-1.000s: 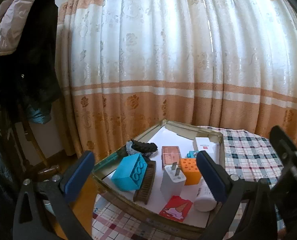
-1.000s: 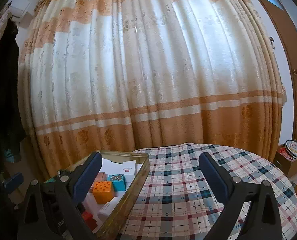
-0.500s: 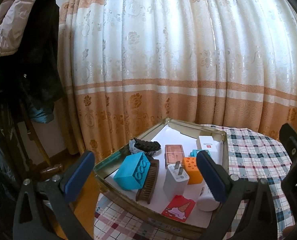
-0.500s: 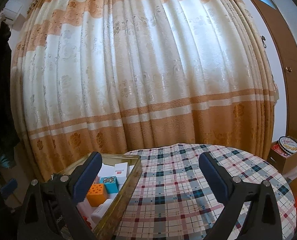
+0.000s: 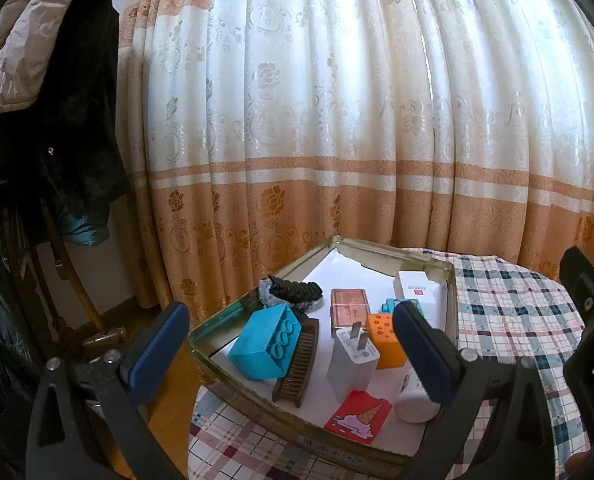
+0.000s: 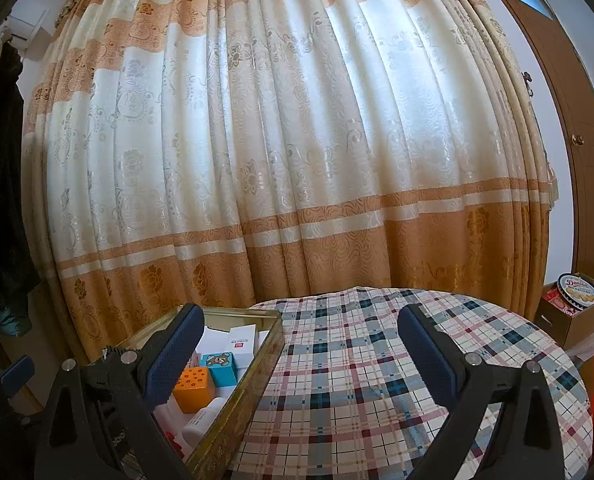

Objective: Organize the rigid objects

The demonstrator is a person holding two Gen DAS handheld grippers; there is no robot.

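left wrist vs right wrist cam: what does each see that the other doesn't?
Left wrist only: blue toy brick, brown comb, white plug charger, ice-cream card, hanging coats.

Right wrist only: wooden door, cookie tin in a cardboard box, most of the plaid tablecloth.

Both: metal tray, orange dotted cube, white box with red logo, the curtain. Left gripper and right gripper have open, empty jaws.

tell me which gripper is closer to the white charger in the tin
Left. The left gripper hangs open right over the tin, the white charger showing between its jaws. The right gripper hangs open over the plaid tablecloth, beside the tin.
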